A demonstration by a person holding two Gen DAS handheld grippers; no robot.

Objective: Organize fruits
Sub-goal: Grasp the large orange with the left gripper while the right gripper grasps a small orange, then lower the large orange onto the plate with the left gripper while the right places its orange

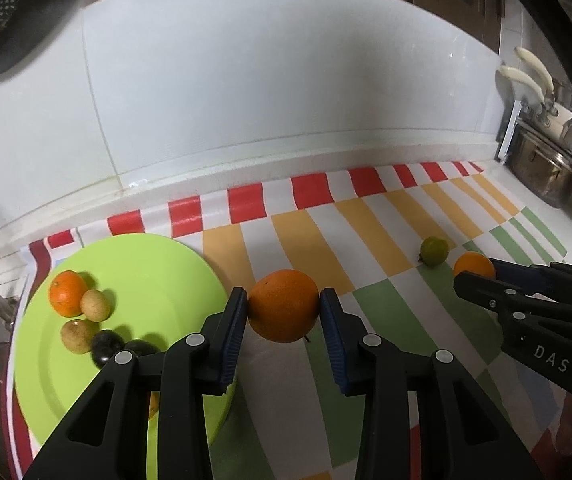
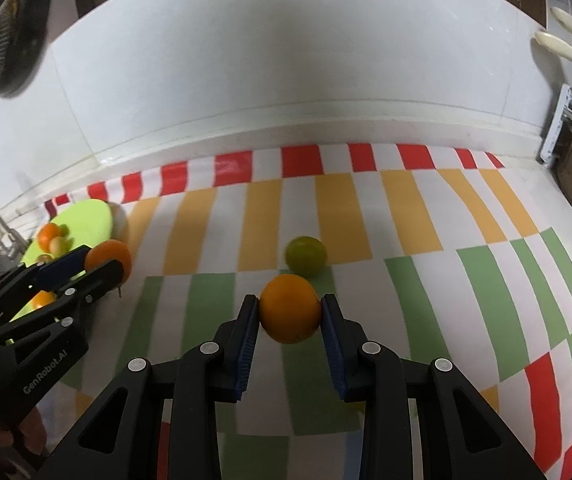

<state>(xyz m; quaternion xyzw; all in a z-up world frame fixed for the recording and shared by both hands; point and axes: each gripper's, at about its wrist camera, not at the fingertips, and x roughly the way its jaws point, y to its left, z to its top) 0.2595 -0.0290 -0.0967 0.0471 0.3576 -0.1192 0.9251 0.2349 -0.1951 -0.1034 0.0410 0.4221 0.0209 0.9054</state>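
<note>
The big orange (image 1: 283,306) is pinched between the pads of the left gripper (image 1: 282,308), just right of the green plate (image 1: 157,264). The smaller orange (image 2: 290,308) is pinched in the right gripper (image 2: 290,314), with a green fruit (image 2: 306,255) just beyond its tips. Both oranges are round, with no long axis, and the striped cloth (image 2: 466,280) lies free to the right.

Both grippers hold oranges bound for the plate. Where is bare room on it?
The green plate is bare across its back and right side. Its left front is crowded: small orange, tan fruits, dark fruits.
</note>
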